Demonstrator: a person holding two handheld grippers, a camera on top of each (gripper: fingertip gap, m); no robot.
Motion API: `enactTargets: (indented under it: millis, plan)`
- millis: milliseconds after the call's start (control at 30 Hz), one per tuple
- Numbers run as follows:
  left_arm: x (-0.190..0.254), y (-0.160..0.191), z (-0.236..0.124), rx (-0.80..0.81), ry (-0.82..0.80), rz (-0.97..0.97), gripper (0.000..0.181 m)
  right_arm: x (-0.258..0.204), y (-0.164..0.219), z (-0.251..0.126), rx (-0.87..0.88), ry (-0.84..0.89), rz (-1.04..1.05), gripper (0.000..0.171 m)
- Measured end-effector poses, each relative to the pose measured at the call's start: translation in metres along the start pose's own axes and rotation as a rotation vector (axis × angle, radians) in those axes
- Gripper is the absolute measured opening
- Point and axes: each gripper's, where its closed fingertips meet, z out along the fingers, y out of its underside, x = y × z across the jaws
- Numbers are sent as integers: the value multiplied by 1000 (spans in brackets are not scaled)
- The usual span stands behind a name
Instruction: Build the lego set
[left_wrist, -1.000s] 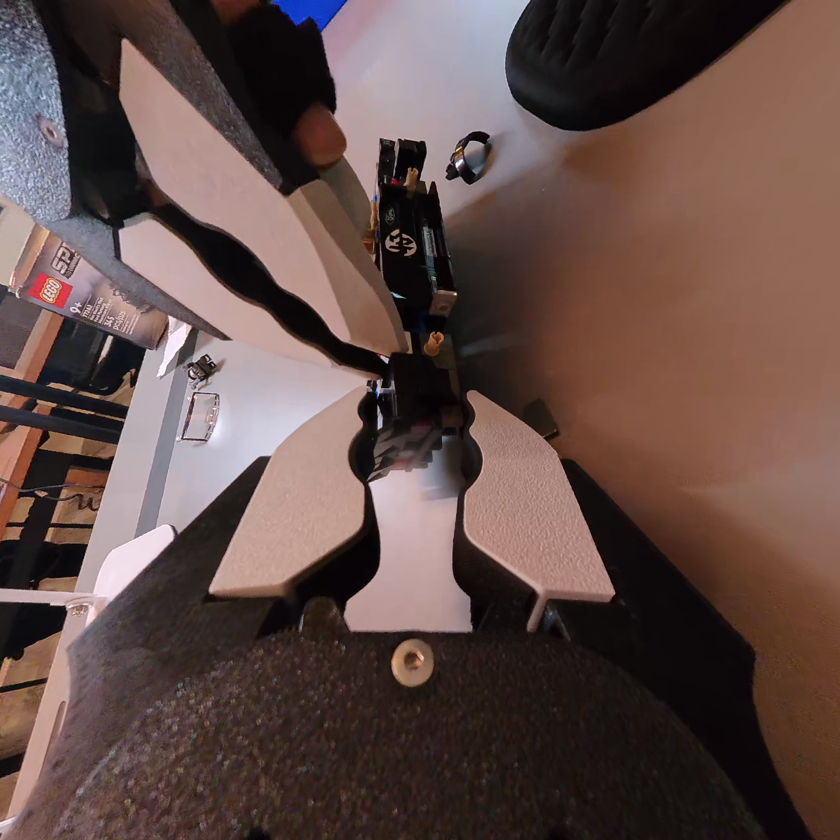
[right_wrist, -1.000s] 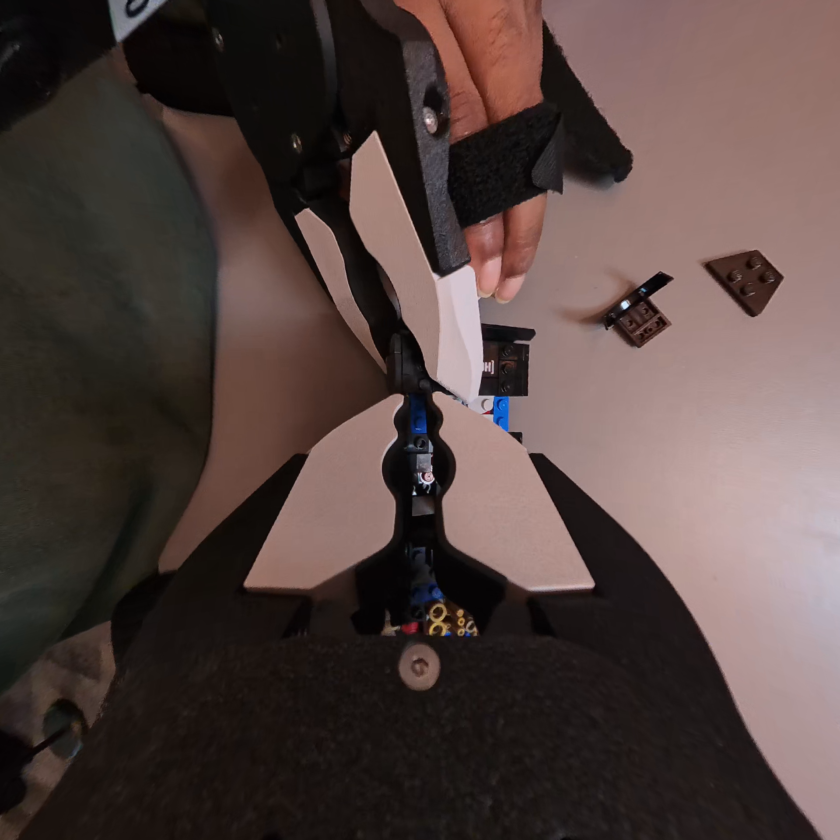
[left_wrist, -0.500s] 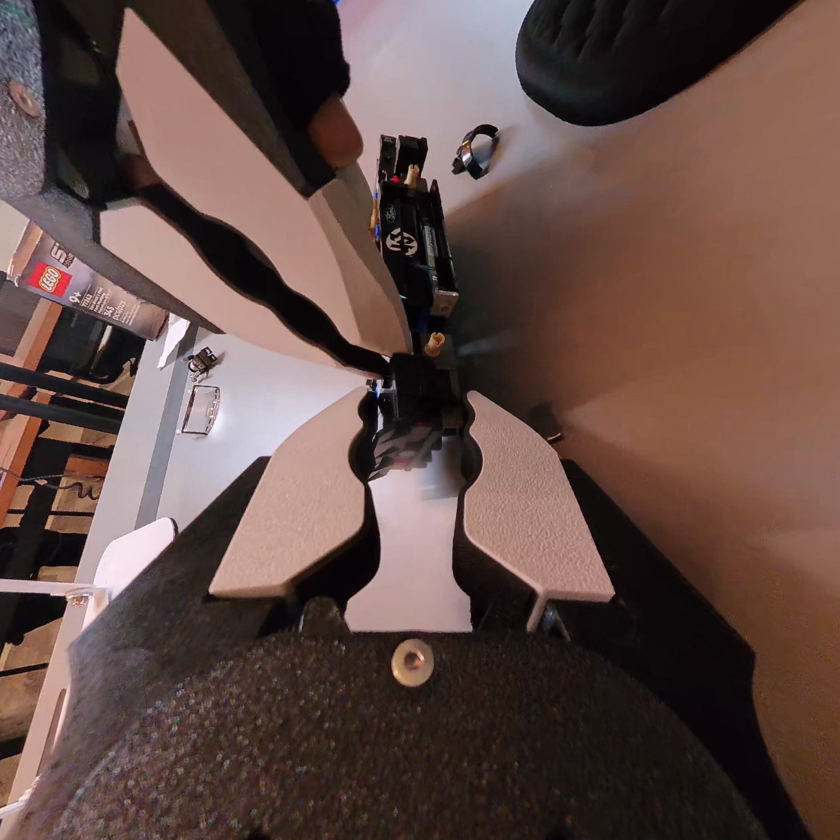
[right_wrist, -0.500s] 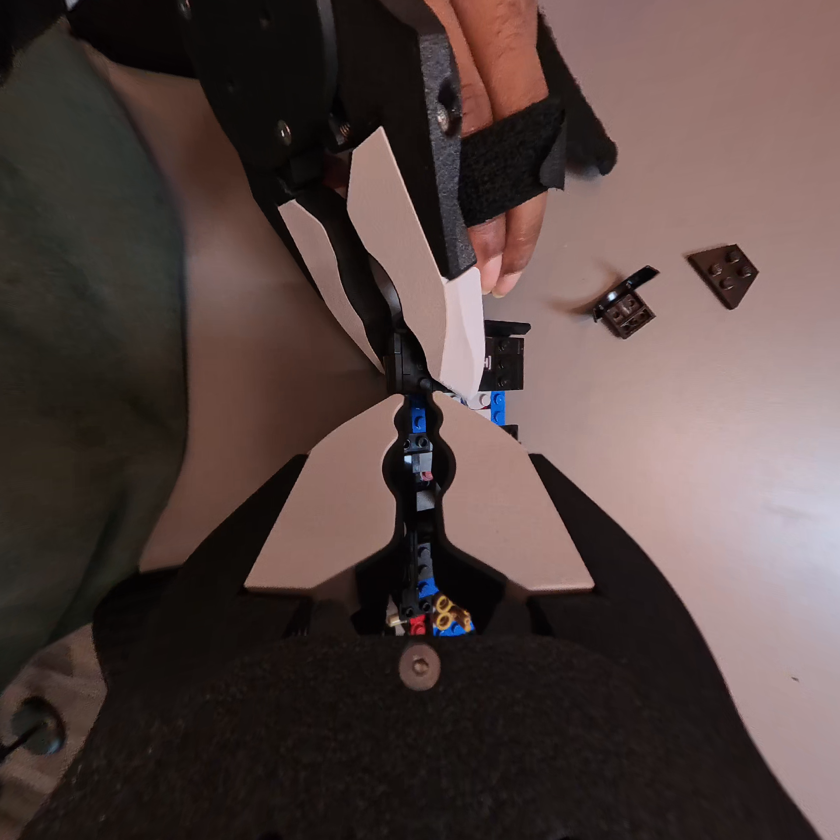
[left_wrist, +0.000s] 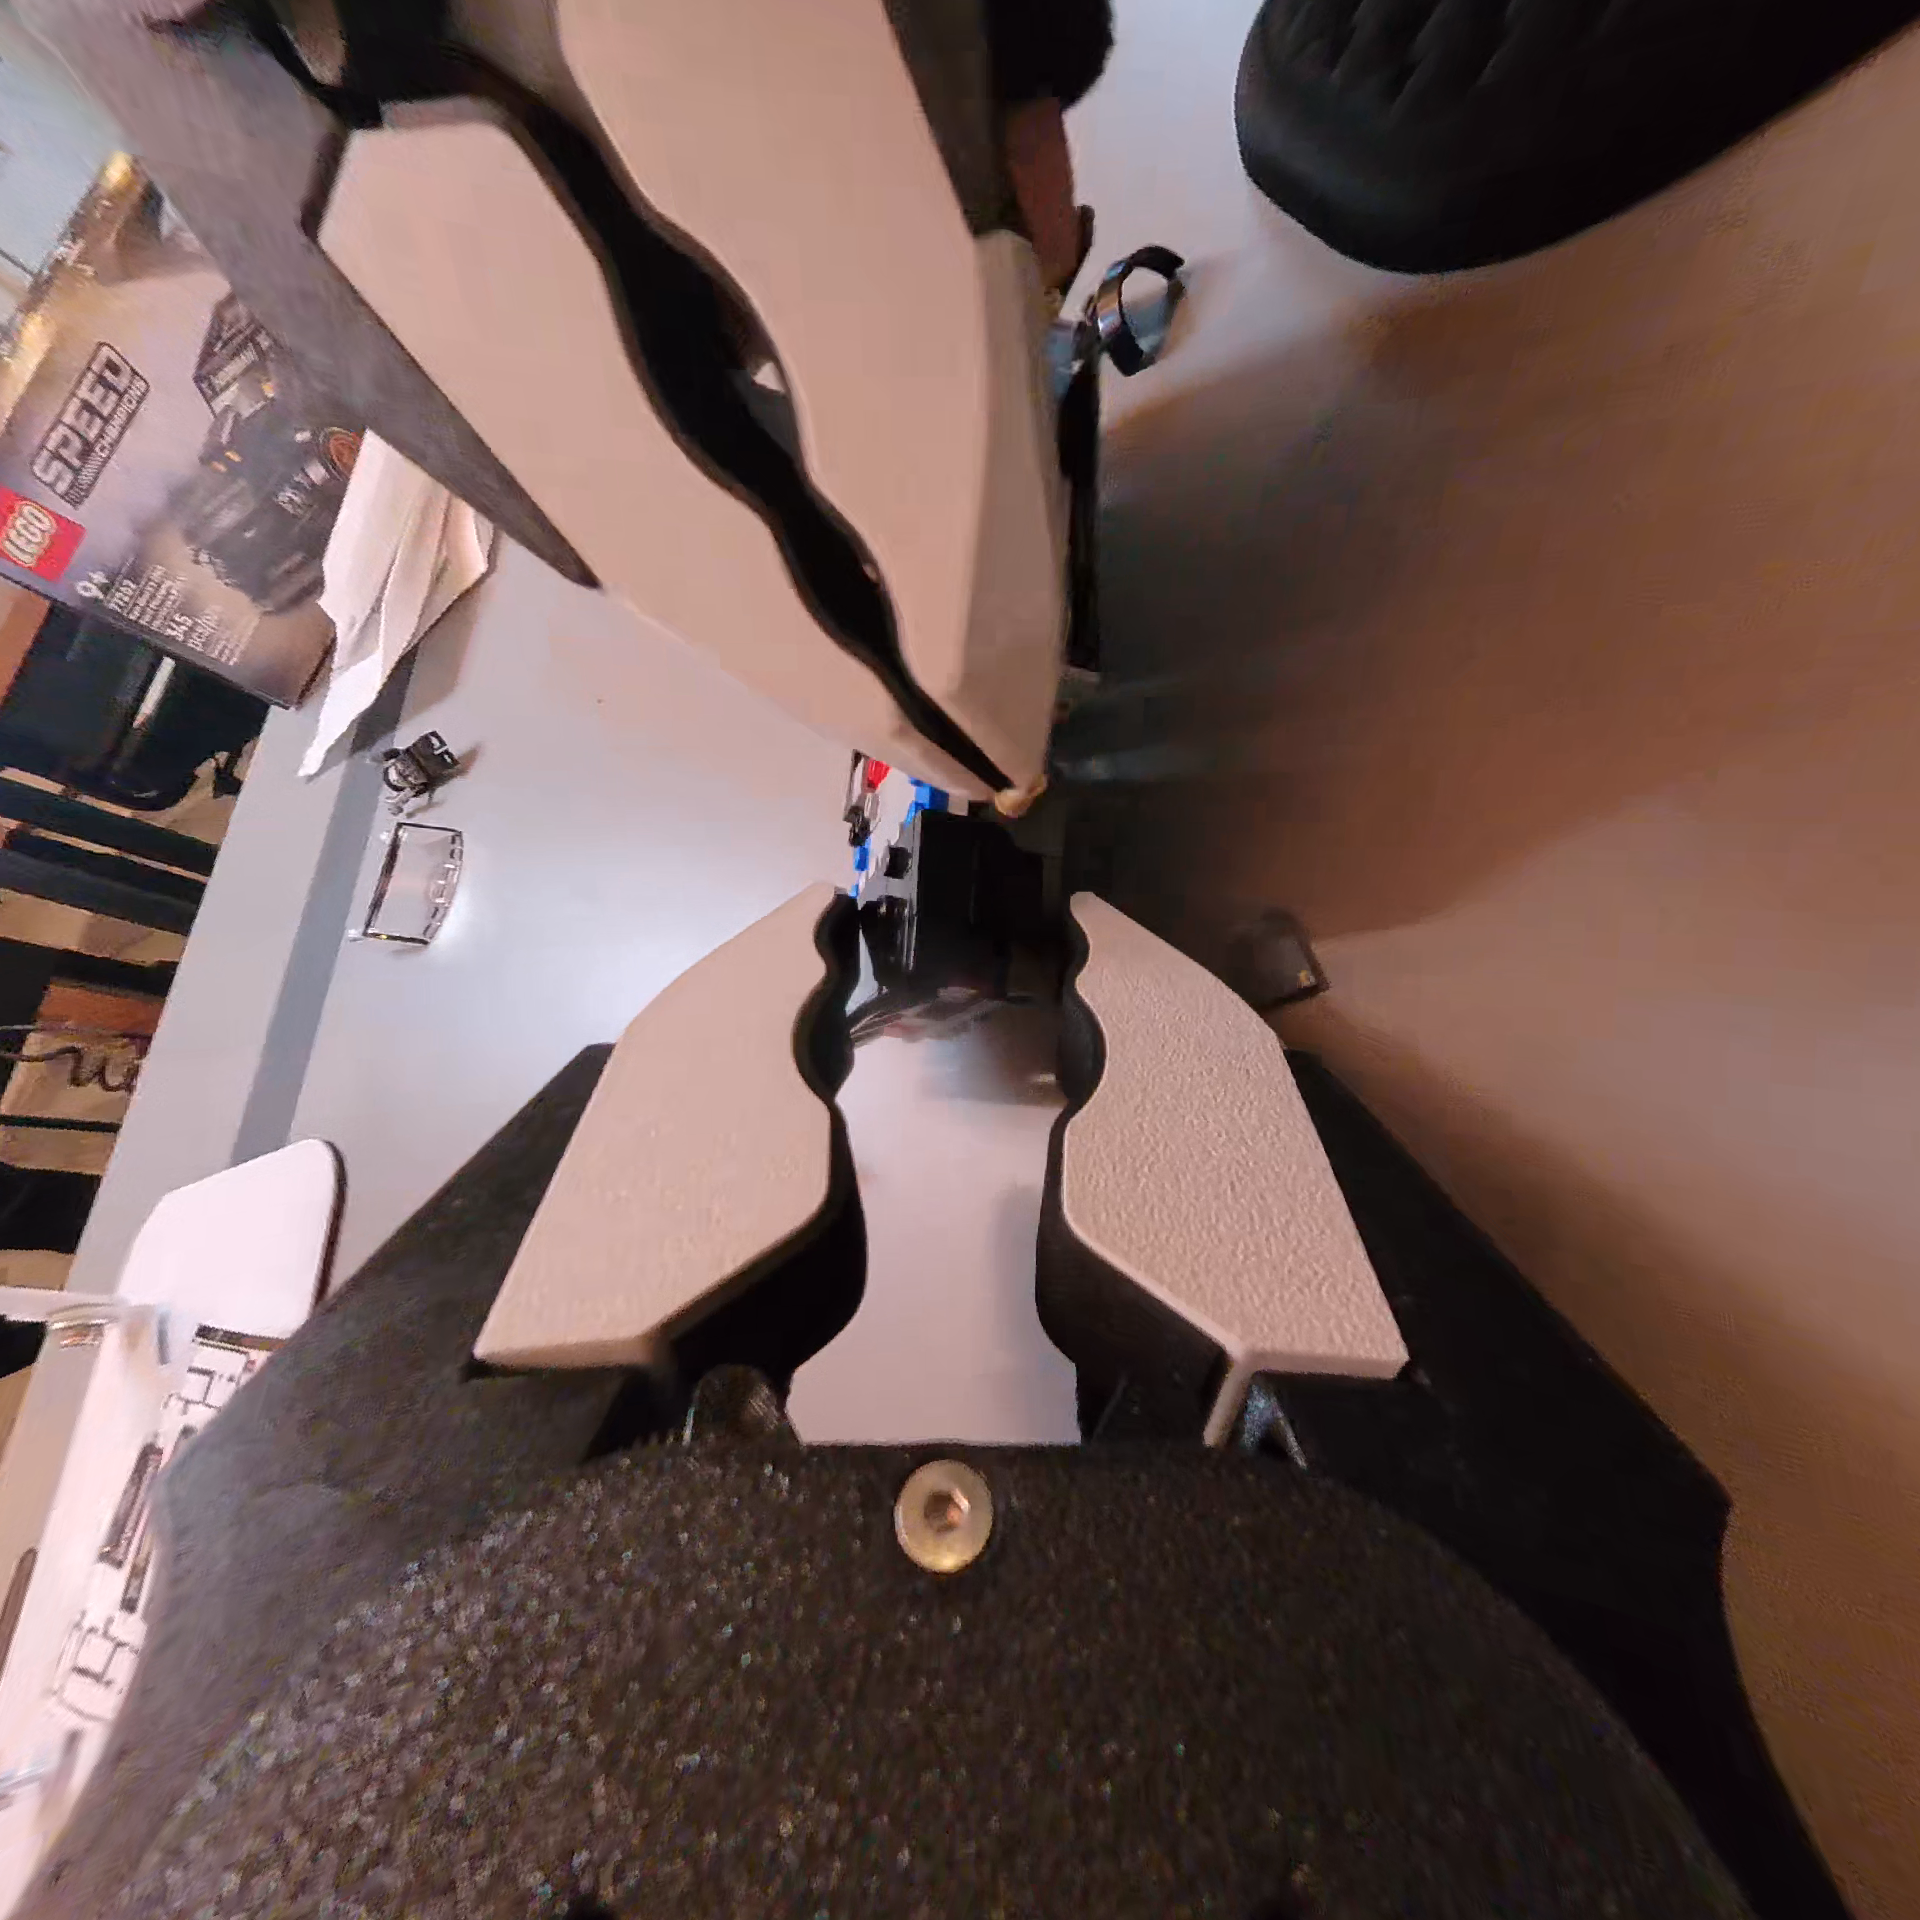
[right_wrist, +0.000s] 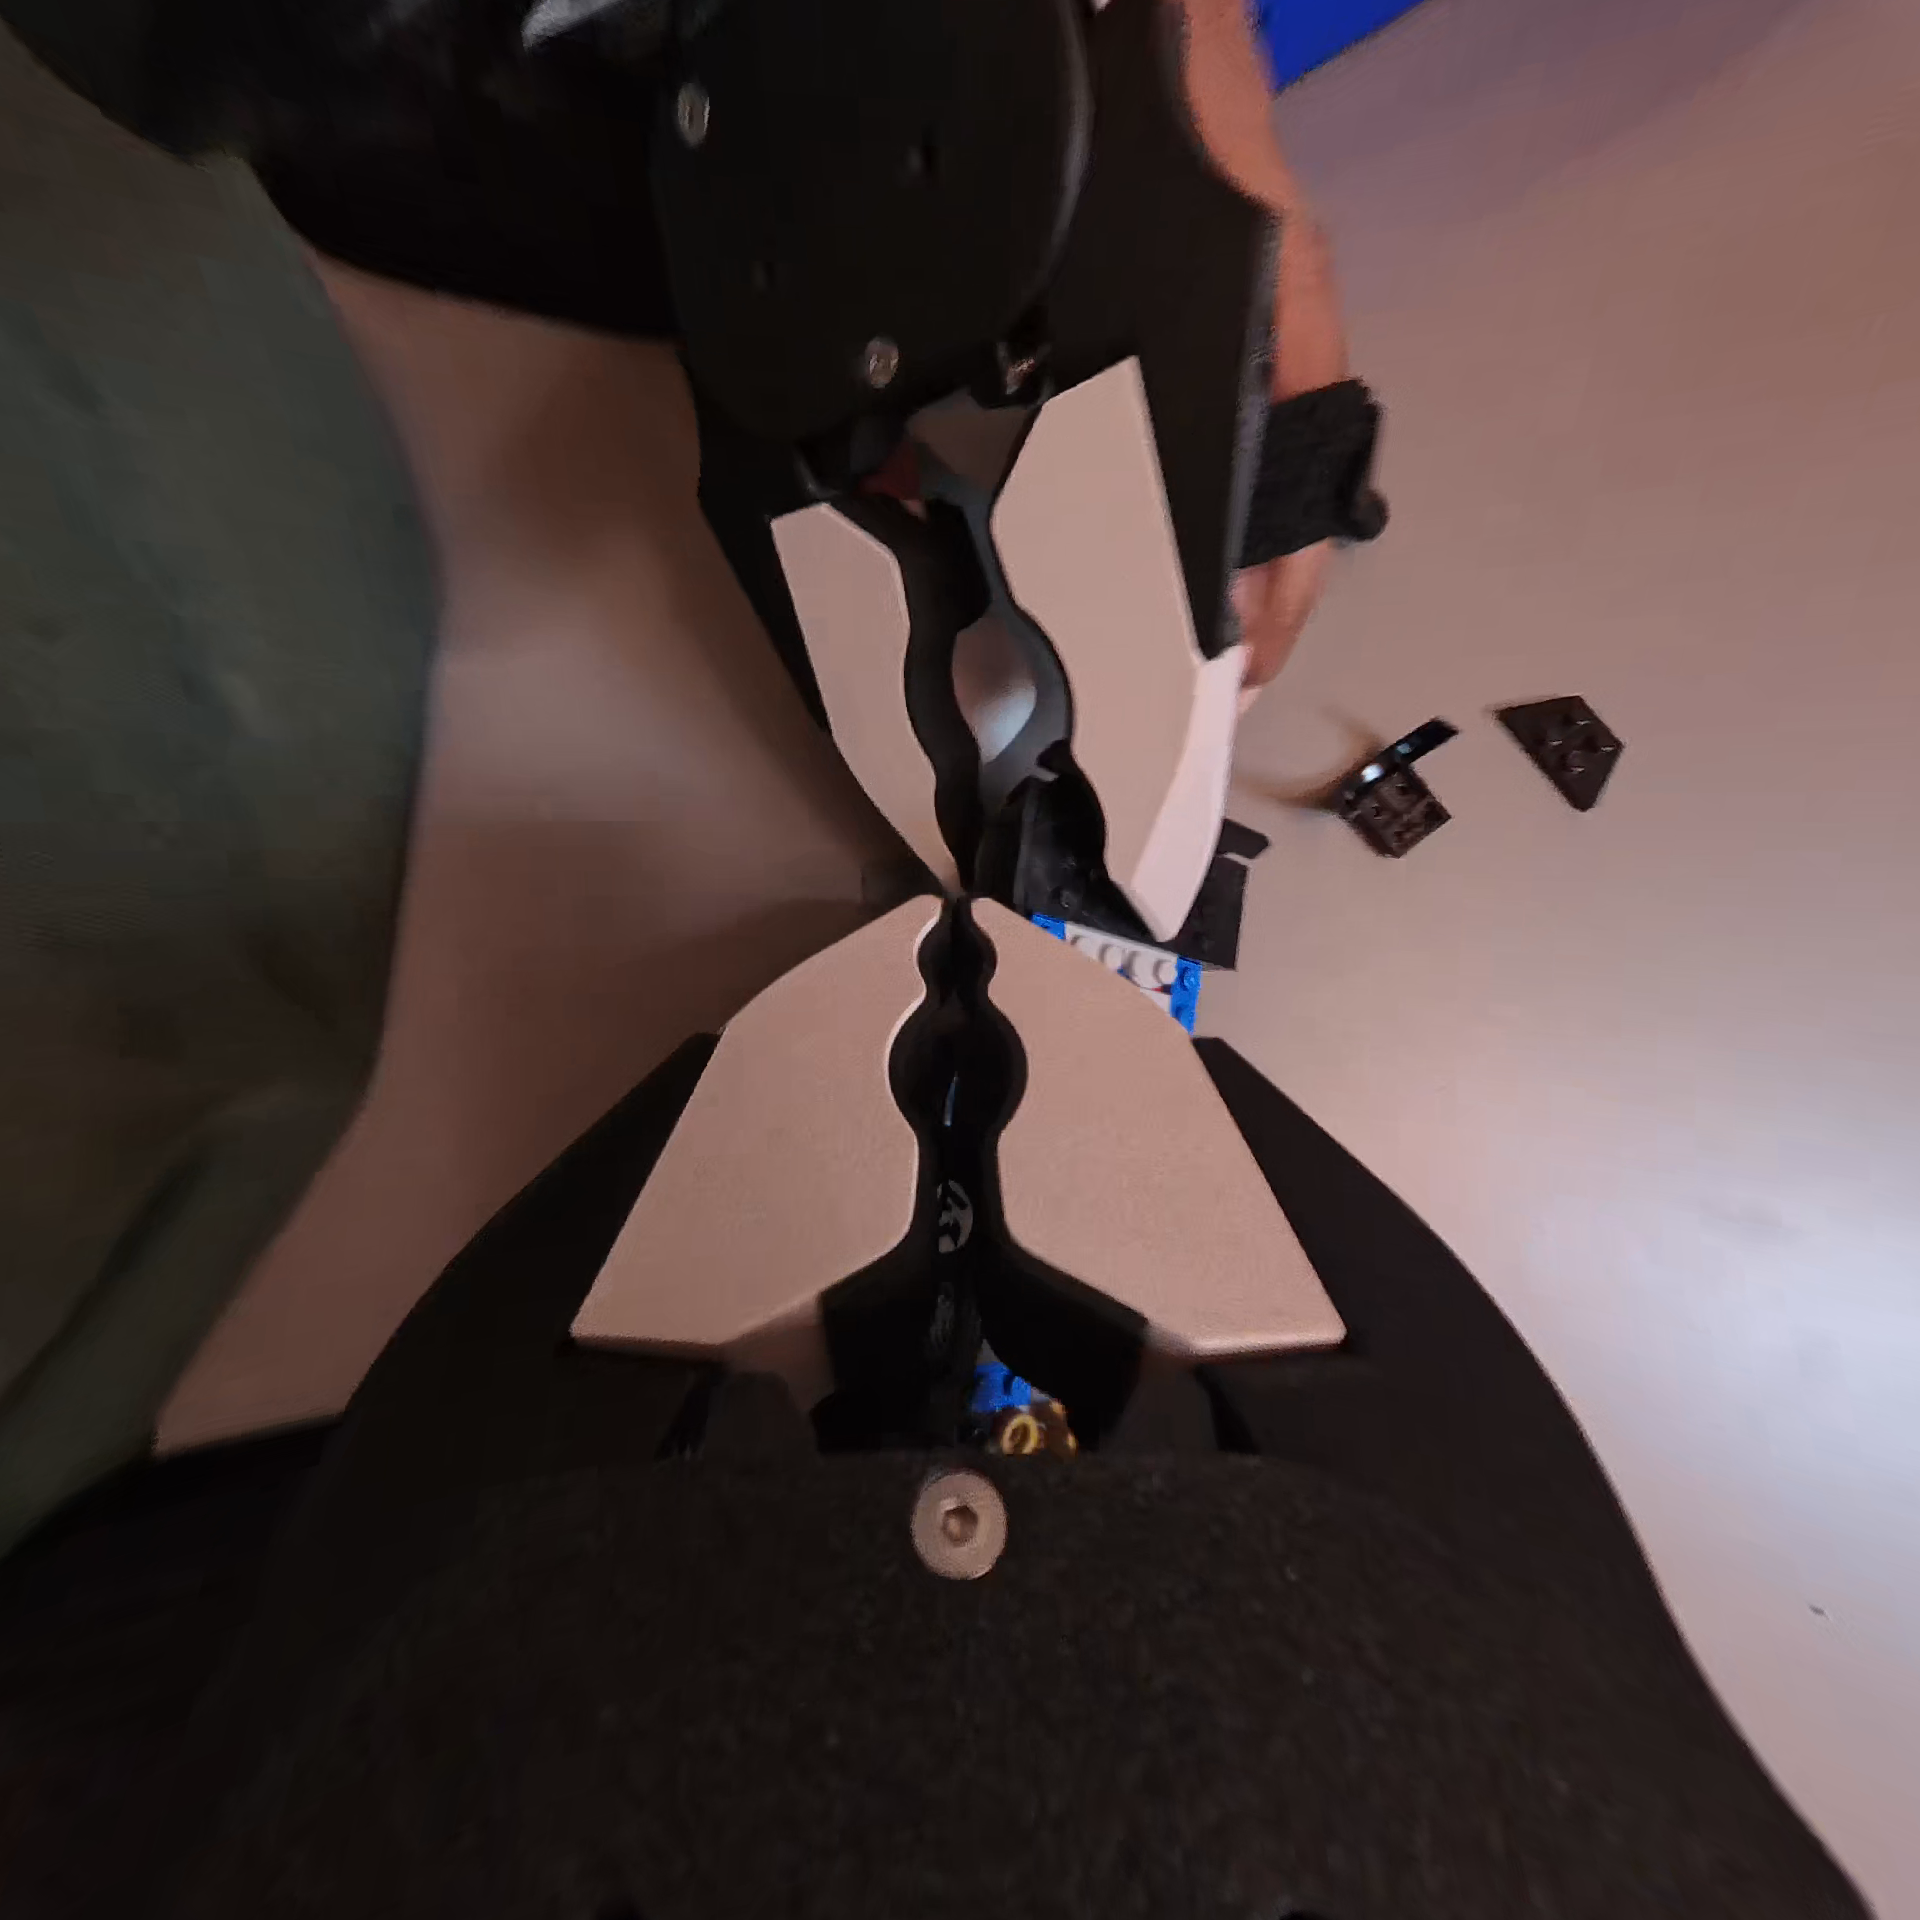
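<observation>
The black lego car model (right_wrist: 954, 1226) sits edge-on between the fingers of my right gripper (right_wrist: 958, 914), which is shut on it. Its blue and white bricks (right_wrist: 1132, 966) stick out past the tips. My left gripper (left_wrist: 956, 914) is shut on a black lego section (left_wrist: 966, 894) at the end of the model, next to the blue and white bricks (left_wrist: 883, 831). In the right wrist view the left gripper (right_wrist: 1060, 883) faces me, holding that black section (right_wrist: 1049, 842). In the left wrist view the right gripper (left_wrist: 997, 779) comes down from above and hides most of the model.
Two loose dark pieces (right_wrist: 1392, 800) (right_wrist: 1564, 748) lie on the table to the right. A clear windscreen piece (left_wrist: 416, 883), a small black piece (left_wrist: 421, 764), the set's box (left_wrist: 156, 499), a black ring piece (left_wrist: 1132, 301) and a black cushion (left_wrist: 1558, 104) are around. A green-clad person (right_wrist: 156, 727) is at left. Left and right tips are no more than a few centimetres apart. The small black piece (left_wrist: 421, 764) is about equally far from each gripper, around 30 cm.
Both grippers have turned against each other with the model between them. The right gripper has swung closer over the left view, and the left gripper now shows its finger gap face-on.
</observation>
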Motion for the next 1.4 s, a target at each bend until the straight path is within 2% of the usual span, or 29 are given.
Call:
enactTargets:
  millis: [100, 200, 333, 400, 467, 533, 633, 833, 900, 1033, 1167, 1400]
  plan:
    - [-3, -2, -1, 11, -18, 0, 35, 8, -4, -13, 55, 48, 14, 0]
    - [-4, 1, -1, 3, -29, 22, 36, 15, -5, -24, 108, 114, 12, 12]
    - [-5, 6, 0, -8, -34, 30, 38, 25, 25, -26, 14, 185, 19, 51]
    - [-6, 8, 1, -14, -45, 62, 37, 28, 43, -24, -49, 159, 61, 71]
    - [-8, 9, 2, -24, -66, 105, 37, 35, 55, -19, -94, 116, 121, 86]
    - [-11, 10, 4, -36, -85, 132, 37, 34, 64, -9, -152, 39, 164, 94]
    - [-17, 13, 7, -68, -121, 157, 37, 36, 71, 3, -258, 56, 142, 81]
    - [-27, 26, 7, -148, -142, 127, 48, 56, 76, 1, -289, 203, 294, 80]
    - [-29, 25, 4, -126, -141, 68, 53, 70, 84, -5, -295, 298, 402, 80]
    - [-42, 21, -6, -40, -159, -143, 52, 87, 93, -15, -258, 408, 582, 81]
    - [-49, 15, -14, 28, -153, -330, 48, 78, 89, -22, -184, 361, 652, 93]
    - [-44, 14, -12, 12, -128, -374, 45, 41, 107, -26, -163, 312, 704, 85]
